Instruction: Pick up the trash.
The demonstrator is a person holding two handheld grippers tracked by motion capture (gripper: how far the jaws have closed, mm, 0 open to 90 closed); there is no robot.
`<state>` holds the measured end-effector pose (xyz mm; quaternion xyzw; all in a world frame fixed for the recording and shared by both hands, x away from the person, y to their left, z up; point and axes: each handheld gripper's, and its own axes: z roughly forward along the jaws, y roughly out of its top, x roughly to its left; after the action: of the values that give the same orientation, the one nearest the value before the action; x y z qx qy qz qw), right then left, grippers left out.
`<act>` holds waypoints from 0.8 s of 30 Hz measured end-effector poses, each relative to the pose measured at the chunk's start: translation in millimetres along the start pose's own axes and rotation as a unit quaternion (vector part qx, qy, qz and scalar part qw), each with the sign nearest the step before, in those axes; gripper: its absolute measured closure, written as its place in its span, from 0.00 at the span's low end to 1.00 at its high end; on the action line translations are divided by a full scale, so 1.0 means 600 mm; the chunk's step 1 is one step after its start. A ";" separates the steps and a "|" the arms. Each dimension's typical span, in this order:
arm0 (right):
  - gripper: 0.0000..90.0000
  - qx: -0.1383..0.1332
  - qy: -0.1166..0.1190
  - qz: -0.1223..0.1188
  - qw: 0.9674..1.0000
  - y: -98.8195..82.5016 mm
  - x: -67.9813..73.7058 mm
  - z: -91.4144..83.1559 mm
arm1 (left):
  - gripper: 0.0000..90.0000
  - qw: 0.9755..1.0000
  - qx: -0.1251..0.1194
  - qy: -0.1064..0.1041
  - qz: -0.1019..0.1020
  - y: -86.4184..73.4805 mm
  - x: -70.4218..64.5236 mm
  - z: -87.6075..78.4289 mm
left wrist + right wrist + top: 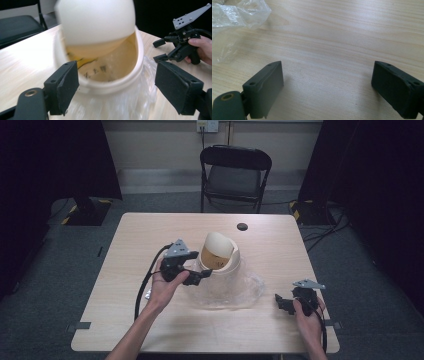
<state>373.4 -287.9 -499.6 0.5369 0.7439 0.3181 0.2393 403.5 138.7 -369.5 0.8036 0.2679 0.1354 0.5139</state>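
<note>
My left tongs (200, 276) sit released at the cream bin (220, 254) on its plastic bag (245, 287) — right tongs (281, 302) released over bare worktop (140, 235).

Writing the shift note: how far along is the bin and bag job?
Done: the small bin stands on the clear plastic bag, its swing lid tipped open. In hand: the left gripper is at the bin's rim, jaws open, gripping nothing. The right gripper rests open over bare table. Left: the bag is still crumpled outside the bin, apparently not fitted.
</note>
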 end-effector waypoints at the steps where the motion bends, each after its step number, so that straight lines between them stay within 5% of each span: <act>1: 0.11 0.000 0.000 0.000 1.000 0.000 0.000 0.000 | 0.21 1.000 -0.001 0.008 -0.002 -0.006 0.004 -0.010; 6: 0.11 0.000 0.000 0.000 1.000 0.000 0.000 0.000 | 0.21 0.999 0.009 0.041 -0.024 -0.044 0.026 -0.053; 9: 0.11 0.000 0.000 0.000 1.000 0.000 0.000 0.000 | 0.22 0.996 0.025 0.079 -0.029 -0.079 0.032 -0.081; 11: 0.11 0.000 0.000 0.001 1.000 0.000 0.000 0.000 | 0.22 0.995 0.028 0.078 -0.058 -0.108 0.041 -0.097; 18: 0.11 0.000 0.000 0.000 1.000 0.000 0.000 0.000 | 0.19 0.990 0.052 0.090 -0.099 -0.188 0.067 -0.122; 24: 0.11 0.000 0.000 0.001 1.000 0.000 0.000 0.000 | 0.20 0.982 0.082 0.115 -0.129 -0.240 0.085 -0.120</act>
<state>373.4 -287.9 -499.6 0.5375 0.7435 0.3183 0.2390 368.0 269.4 -470.6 0.7806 0.4368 0.1372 0.4255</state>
